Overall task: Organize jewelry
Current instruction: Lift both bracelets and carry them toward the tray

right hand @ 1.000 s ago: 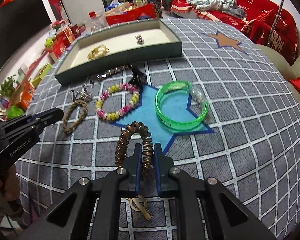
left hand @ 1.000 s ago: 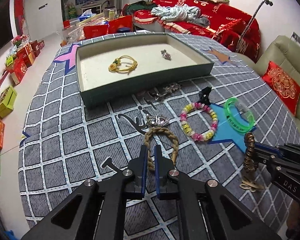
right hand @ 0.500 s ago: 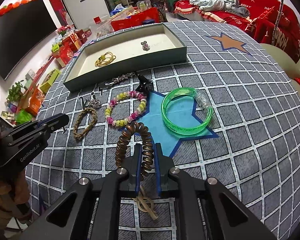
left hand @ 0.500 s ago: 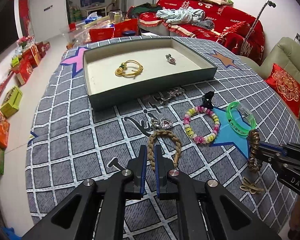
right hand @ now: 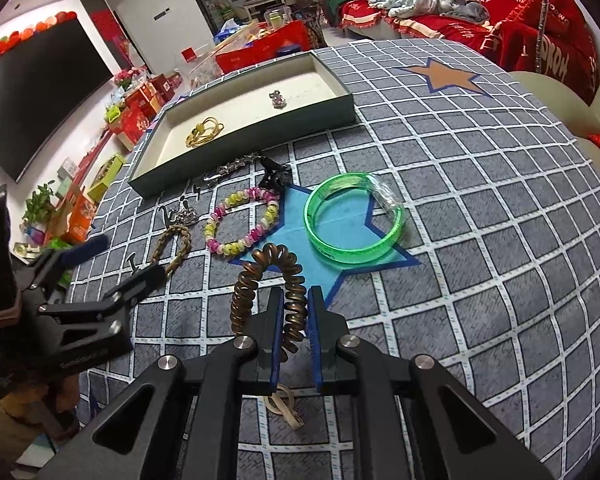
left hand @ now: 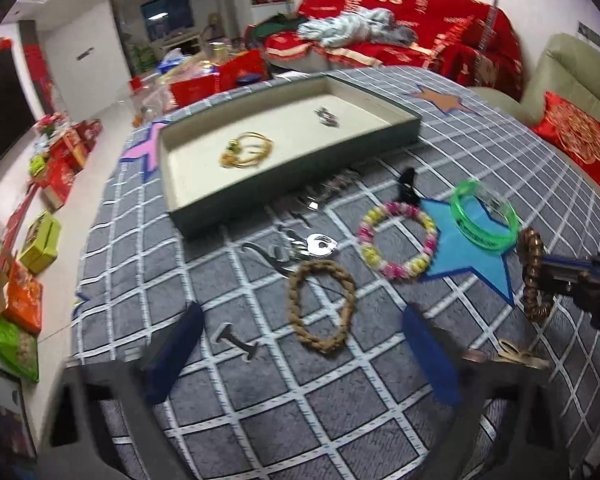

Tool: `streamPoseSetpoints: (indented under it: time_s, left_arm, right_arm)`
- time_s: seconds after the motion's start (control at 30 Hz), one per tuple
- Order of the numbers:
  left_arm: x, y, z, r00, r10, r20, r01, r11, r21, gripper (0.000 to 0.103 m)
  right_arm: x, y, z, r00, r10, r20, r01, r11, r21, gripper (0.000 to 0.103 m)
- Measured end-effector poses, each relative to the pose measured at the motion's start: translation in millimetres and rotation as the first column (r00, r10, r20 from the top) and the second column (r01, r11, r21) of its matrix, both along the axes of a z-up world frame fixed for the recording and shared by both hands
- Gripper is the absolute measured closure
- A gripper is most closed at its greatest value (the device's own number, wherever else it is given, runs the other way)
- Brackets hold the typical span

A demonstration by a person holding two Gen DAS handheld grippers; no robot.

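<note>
My left gripper [left hand: 300,314] hangs over the grey checked cloth with its jaws opening wide. A braided rope bracelet [left hand: 296,292] lies flat between the blue fingers, and neither pad touches it. My right gripper [right hand: 296,292] is shut on a brown coiled bracelet [right hand: 244,292], held upright just above the cloth. The same coil [left hand: 534,272] shows at the right edge of the left wrist view. Beyond stands the green tray [left hand: 300,188] with a gold bracelet [left hand: 246,152] and a small charm [left hand: 327,117] inside.
On the cloth in front of the tray lie a pink-and-yellow beaded bracelet [left hand: 400,270], a green bangle [left hand: 484,240], a silver pendant [left hand: 320,242], a chain [left hand: 332,188] and a black clip [left hand: 406,184]. A gold knot piece [right hand: 284,404] lies under my right gripper.
The left gripper's jaws have gone from shut to wide apart around the braided bracelet. The right gripper still holds the coil and has hardly moved.
</note>
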State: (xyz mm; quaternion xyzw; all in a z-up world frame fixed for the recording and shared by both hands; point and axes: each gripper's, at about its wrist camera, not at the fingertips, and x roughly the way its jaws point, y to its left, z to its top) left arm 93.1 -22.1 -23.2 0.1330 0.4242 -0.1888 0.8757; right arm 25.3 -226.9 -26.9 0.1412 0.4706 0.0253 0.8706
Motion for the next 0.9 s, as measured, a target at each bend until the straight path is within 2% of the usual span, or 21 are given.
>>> streamPoseSetpoints:
  time_s: [0.03,0.13,0.27,0.37,0.5,0.57,0.67,0.7,0.9]
  left_arm:
    - [-1.8,-3.5,-2.1,1.000,-0.017,-0.002,0.017,1.000,0.013,0.018]
    - [-6.8,-14.6,-5.3,0.998,-0.062,0.010,0.062,0.997,0.041,0.028]
    - [-8.9,-25.6,-12.0,0.995,-0.096,-0.009,0.097,0.993,0.066,0.029]
    - [-5.0,-24.2,-19.2,0.996,-0.076,-0.054,0.080,0.994,0.069,0.029]
    - [-5.2,-18.8,-18.6,0.995,-0.070,-0.065,0.074,0.996,0.058,0.029]
    - [-5.9,-18.4,-18.3,0.995,-0.078,-0.068,0.081,0.995,0.050,0.039]
    - [-5.5,-20.4,-18.5,0.994,-0.094,-0.061,0.098,0.994,0.058,0.077]
    - [-3.7,-19.3,-19.4,0.992,-0.096,-0.082,0.099,0.994,0.037,0.081]
    - [1.6,-6.1,-13.3,0.991,-0.061,-0.118,0.054,0.996,-0.069,0.081]
  right_arm:
    - [-1.0,-1.9,-0.3,1.000,-0.004,0.000,0.004,1.000,0.001,0.090]
    - [-3.1,-6.8,-0.4,1.000,-0.016,0.001,0.016,1.000,0.008,0.090]
    - [-4.8,-9.8,0.8,1.000,-0.023,0.008,0.023,1.000,0.014,0.090]
    - [-5.4,-10.0,2.1,1.000,-0.022,0.013,0.022,1.000,0.016,0.090]
    - [-5.1,-9.2,2.9,1.000,-0.020,0.017,0.019,1.000,0.019,0.090]
    - [-3.4,-8.4,2.7,1.000,-0.020,0.018,0.019,1.000,0.022,0.090]
    - [-2.3,-7.0,3.9,1.000,-0.015,0.021,0.015,1.000,0.023,0.090]
    - [-2.3,-6.2,4.5,1.000,-0.014,0.022,0.013,1.000,0.022,0.090]
    - [-0.2,-7.3,9.6,0.999,-0.010,0.031,0.009,1.000,0.018,0.090]
